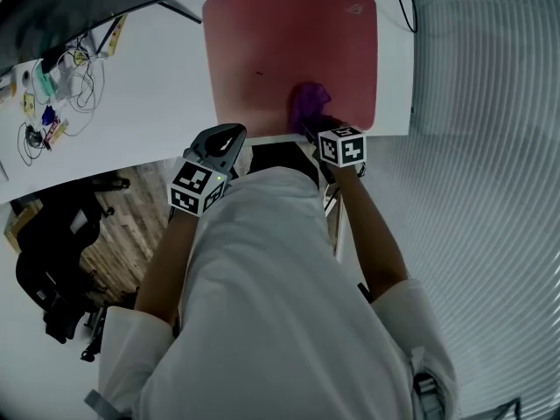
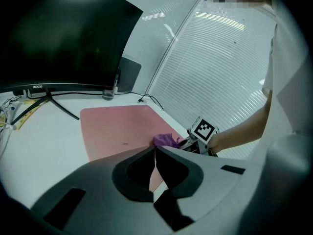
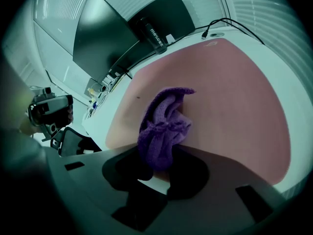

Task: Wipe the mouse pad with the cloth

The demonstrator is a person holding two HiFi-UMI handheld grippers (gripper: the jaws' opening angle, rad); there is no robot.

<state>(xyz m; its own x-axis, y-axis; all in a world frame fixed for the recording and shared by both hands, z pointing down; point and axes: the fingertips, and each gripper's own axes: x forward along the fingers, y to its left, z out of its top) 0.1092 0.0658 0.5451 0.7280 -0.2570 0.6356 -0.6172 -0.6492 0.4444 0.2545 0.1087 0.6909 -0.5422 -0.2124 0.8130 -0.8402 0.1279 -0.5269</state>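
The left gripper (image 1: pixel 229 135), jaws together and empty, hovers at the white worktop's (image 1: pixel 149 103) near edge. The right gripper (image 1: pixel 311 126) has its jaws clamped on a purple knitted cloth (image 1: pixel 308 101), which rests on the near-right area of the pink rectangular mouse pad (image 1: pixel 280 51). The rest of the pad stretches ahead and leftward.

One cloth (image 1: pixel 309 101) — one mouse pad (image 1: pixel 262 51)

white desk (image 1: pixel 149 94) | pink mouse pad (image 1: pixel 271 51) | loose cables (image 1: pixel 83 90) | monitor stand (image 1: pixel 179 10)
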